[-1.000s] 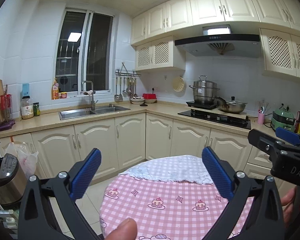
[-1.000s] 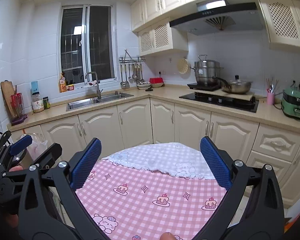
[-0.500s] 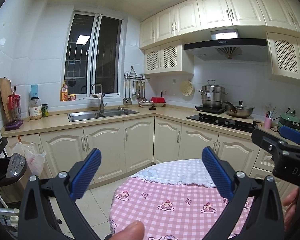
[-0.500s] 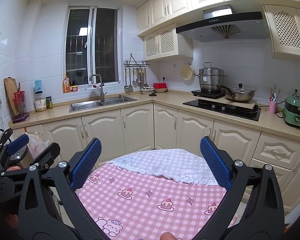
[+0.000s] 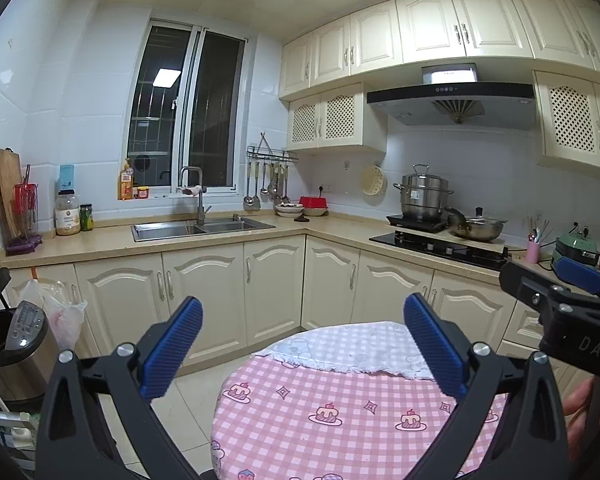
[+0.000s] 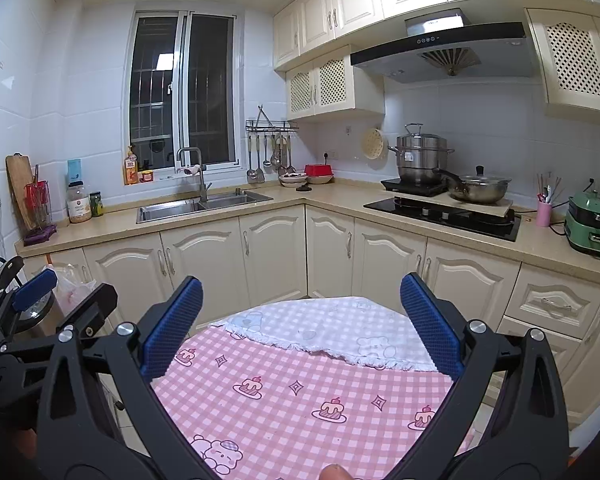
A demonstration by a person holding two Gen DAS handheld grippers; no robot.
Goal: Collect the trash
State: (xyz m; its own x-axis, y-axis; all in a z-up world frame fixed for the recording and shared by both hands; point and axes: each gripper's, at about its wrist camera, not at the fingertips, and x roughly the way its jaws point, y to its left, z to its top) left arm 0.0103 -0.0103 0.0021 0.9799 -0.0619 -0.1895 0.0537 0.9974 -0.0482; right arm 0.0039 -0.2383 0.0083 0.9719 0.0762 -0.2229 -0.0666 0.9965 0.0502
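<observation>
The left hand-held gripper is held above a round surface covered with a pink checked cloth, its blue fingers spread wide with nothing between them; the right hand-held gripper is held the same way beside it, its fingers likewise spread and empty; a white checked cloth is laid over the far edge of the surface; no loose trash can be made out on either cloth; a metal bin is seen on the floor off the left edge of the surface, with a plastic bag hung on the cabinet just beside it; a sink and a stove with pots are set into the counter behind.
</observation>
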